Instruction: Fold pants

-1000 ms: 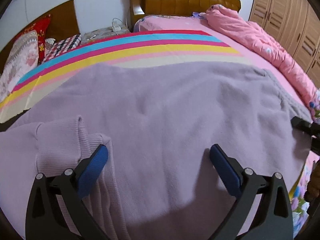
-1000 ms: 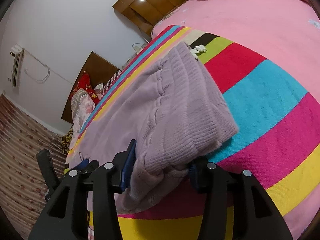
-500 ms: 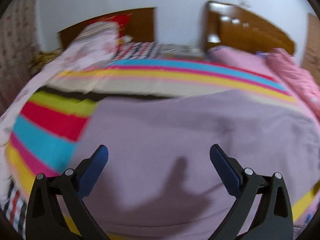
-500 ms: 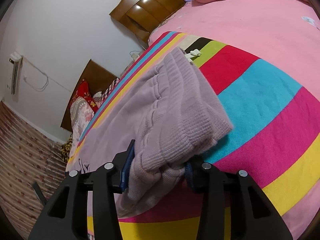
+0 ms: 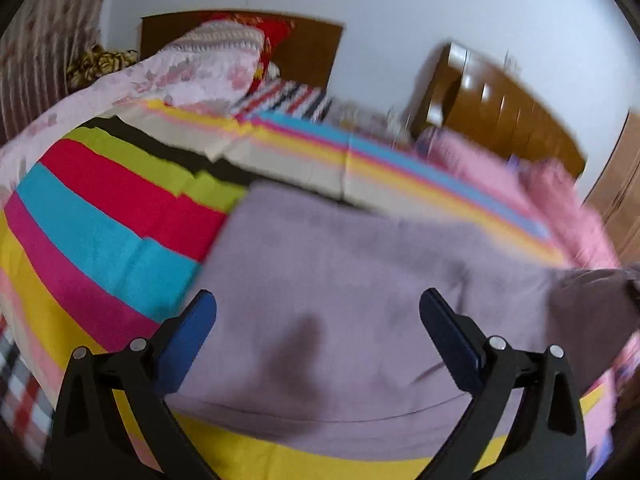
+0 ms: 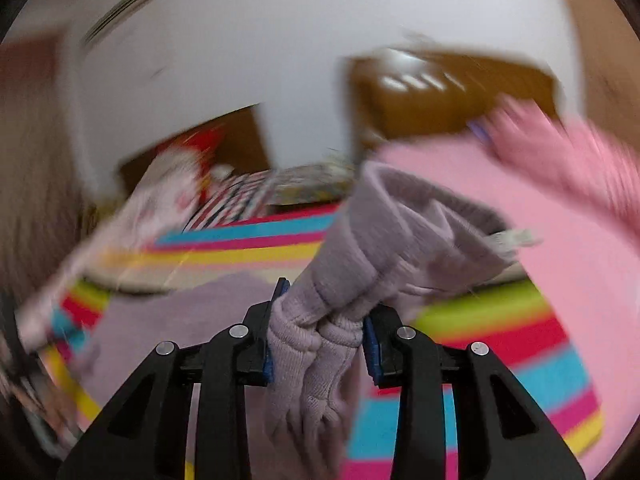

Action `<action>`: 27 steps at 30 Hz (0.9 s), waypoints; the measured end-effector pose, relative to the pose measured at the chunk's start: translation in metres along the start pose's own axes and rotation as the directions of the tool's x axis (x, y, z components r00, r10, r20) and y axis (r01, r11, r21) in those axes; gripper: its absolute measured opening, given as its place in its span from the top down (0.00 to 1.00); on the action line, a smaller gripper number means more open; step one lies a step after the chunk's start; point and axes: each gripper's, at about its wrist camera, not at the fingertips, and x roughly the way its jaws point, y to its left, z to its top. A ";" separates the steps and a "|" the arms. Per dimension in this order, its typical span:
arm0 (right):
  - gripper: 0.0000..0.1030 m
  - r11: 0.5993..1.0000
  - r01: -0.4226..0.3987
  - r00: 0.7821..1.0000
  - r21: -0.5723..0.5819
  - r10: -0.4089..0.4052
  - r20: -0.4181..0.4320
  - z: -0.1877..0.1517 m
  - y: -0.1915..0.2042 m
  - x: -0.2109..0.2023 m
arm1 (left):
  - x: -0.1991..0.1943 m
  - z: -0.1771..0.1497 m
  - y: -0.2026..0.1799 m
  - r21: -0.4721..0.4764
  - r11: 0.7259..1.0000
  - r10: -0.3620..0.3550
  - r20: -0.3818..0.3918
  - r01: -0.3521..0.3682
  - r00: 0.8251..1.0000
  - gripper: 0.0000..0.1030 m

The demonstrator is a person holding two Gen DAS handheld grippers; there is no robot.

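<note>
The lilac knit pants (image 5: 340, 300) lie spread flat on the striped bedspread (image 5: 100, 220). My left gripper (image 5: 318, 320) is open and empty, hovering above the pants near their left edge. My right gripper (image 6: 320, 344) is shut on a bunched end of the pants (image 6: 384, 256) and holds it lifted off the bed, the fabric draping away from the jaws. Both views are motion-blurred.
A pink quilt (image 5: 560, 200) lies at the right of the bed below the wooden headboard (image 5: 500, 100). Pillows and a floral blanket (image 5: 180, 68) are piled at the back left. A wooden wardrobe (image 5: 624, 200) stands at the far right.
My right gripper has closed on the pants end and lifted it, swinging upward. My left gripper has swung left along the pants, staying open.
</note>
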 end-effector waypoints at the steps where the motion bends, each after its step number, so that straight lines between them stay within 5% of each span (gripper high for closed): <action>1: 0.67 0.998 -0.010 1.000 -0.070 0.010 -0.004 0.001 0.026 0.006 | -0.009 0.004 0.005 -0.026 0.999 -0.035 0.016 0.036 0.999 0.02; 3: 0.67 0.952 -0.034 0.999 -0.305 0.027 -0.026 -0.012 0.106 0.026 | -0.020 0.010 0.015 -0.078 0.990 -0.113 0.032 0.115 0.993 0.02; 5: 0.71 0.860 -0.077 0.996 -0.505 0.041 -0.082 -0.048 0.175 0.048 | -0.025 0.010 0.025 -0.136 0.972 -0.186 0.033 0.189 0.982 0.02; 8: 0.73 0.723 -0.129 0.987 -0.678 0.029 -0.158 -0.111 0.226 0.071 | -0.020 0.003 0.043 -0.227 0.936 -0.276 0.005 0.270 0.961 0.02; 10: 0.74 0.669 -0.026 0.999 -0.743 -0.017 -0.051 -0.130 0.233 0.068 | -0.015 -0.004 0.050 -0.260 0.909 -0.344 -0.024 0.326 0.939 0.02; 13: 0.74 0.666 0.021 1.000 -0.745 -0.022 0.008 -0.129 0.228 0.061 | -0.004 -0.007 0.043 -0.294 0.851 -0.472 -0.061 0.436 0.880 0.02; 16: 0.74 0.651 0.059 0.998 -0.757 -0.024 0.057 -0.135 0.227 0.054 | 0.017 -0.004 0.018 -0.306 0.789 -0.590 -0.135 0.533 0.796 0.02; 21: 0.74 0.640 0.094 0.994 -0.762 -0.023 0.104 -0.138 0.222 0.052 | 0.054 -0.006 -0.027 -0.361 0.736 -0.670 -0.267 0.573 0.692 0.02; 25: 0.74 0.654 0.086 0.995 -0.751 -0.019 0.097 -0.138 0.222 0.057 | 0.078 -0.008 -0.055 -0.376 0.732 -0.680 -0.342 0.568 0.649 0.02; 27: 0.74 0.661 0.083 0.995 -0.746 -0.011 0.101 -0.135 0.221 0.057 | 0.093 -0.011 -0.062 -0.389 0.754 -0.655 -0.374 0.529 0.657 0.03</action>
